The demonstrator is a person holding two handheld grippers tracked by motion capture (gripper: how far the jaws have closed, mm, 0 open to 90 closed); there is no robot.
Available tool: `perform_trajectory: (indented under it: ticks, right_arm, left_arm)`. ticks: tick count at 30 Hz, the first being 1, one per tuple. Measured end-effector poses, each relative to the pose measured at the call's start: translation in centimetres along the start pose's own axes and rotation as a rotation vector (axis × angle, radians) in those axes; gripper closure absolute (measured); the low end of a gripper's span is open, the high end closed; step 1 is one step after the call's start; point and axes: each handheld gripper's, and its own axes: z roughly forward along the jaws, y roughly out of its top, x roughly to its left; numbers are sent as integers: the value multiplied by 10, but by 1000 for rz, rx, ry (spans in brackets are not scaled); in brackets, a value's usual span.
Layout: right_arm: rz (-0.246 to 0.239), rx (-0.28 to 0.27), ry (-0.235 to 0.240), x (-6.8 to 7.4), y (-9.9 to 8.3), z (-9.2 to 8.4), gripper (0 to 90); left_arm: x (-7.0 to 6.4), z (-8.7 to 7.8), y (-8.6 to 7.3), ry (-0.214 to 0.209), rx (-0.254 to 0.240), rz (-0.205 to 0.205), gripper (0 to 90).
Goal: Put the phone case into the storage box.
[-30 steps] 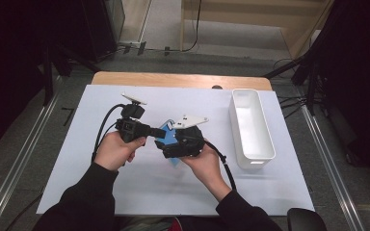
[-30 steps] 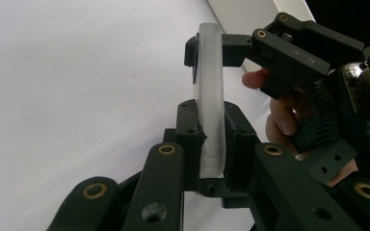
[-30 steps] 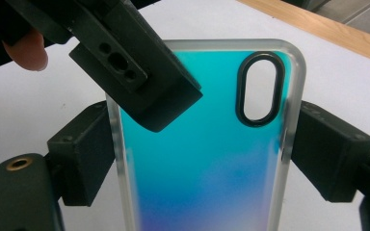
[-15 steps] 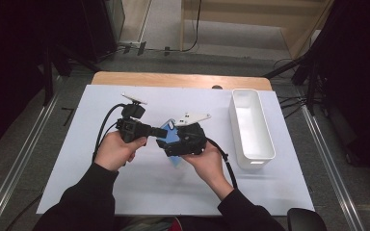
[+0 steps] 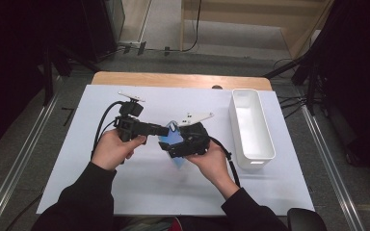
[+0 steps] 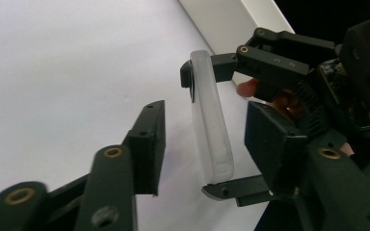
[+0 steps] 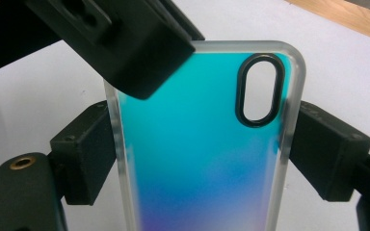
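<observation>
A translucent phone case with a blue-to-teal back and clear soft rim (image 7: 197, 144) sits at the centre of the high view, held off the white table sheet (image 5: 125, 183). The right gripper (image 7: 200, 159) clamps it across its width, one pad on each long edge. The left gripper (image 6: 204, 139) has just been opening: its jaws stand either side of the case, apart from it, no longer pinching. The case looks light, thin and bendy, with a smooth, likely slippery back; gripping the stiffer rim edges seems safest. A white rectangular plastic bin (image 5: 250, 130) lies at centre right.
</observation>
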Motion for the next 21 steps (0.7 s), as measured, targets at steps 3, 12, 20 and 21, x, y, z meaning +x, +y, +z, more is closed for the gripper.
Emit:
perform_trajectory:
  ticks: [3,12,20,21]
  right_arm:
    - [0,3,9,-2,-1,-2,151]
    - [6,14,60,-7,-4,-7,151]
    - [1,36,113,-12,-10,-15,151]
    - [-8,36,121,-13,-10,-17,151]
  left_arm:
    - [1,-2,1,-17,-9,7,441]
    - [0,-7,1,-18,-38,82,367]
    - [-1,-9,0,-34,-53,118,346]
    - [-2,-10,0,-36,-54,130,344]
